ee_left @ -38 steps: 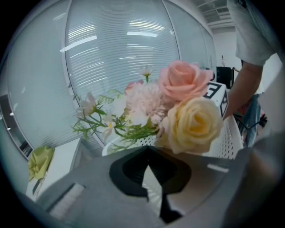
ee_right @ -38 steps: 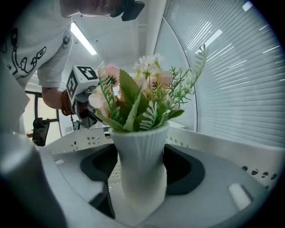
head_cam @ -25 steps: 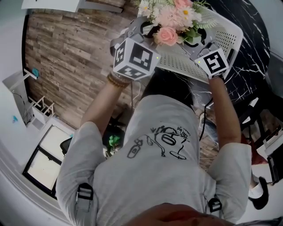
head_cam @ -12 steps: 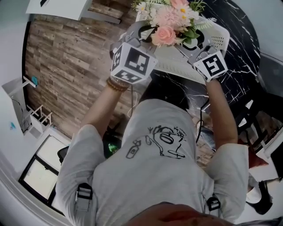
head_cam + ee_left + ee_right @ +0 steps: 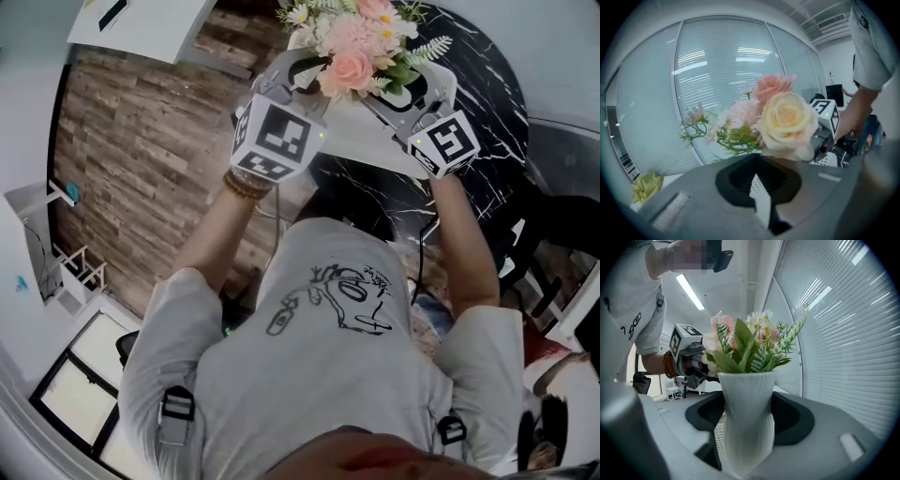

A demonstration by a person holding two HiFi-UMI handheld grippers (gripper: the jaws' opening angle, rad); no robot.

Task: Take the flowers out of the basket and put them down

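The bouquet of pink, cream and white flowers (image 5: 356, 47) stands in a white ribbed vase (image 5: 746, 423) over the white perforated basket (image 5: 361, 127). In the right gripper view my right gripper (image 5: 747, 430) has the vase between its jaws, and they look shut on it. A strip of basket wall (image 5: 719, 439) shows beside the vase. In the left gripper view my left gripper (image 5: 764, 190) pinches a thin perforated piece of the basket wall (image 5: 761, 199), with the flowers (image 5: 787, 122) just above. In the head view both grippers (image 5: 295, 75) (image 5: 427, 94) flank the bouquet.
A round black marble table (image 5: 506, 84) lies under the basket. A wood-plank floor (image 5: 141, 141) spreads to the left, with a white board (image 5: 141, 19) at the top left. Glass walls with blinds (image 5: 717, 70) stand behind. A yellow-green cloth (image 5: 644, 185) lies low at the left.
The bouquet and both grippers have shifted up and slightly left in the head view. Less of the basket shows than a second ago.
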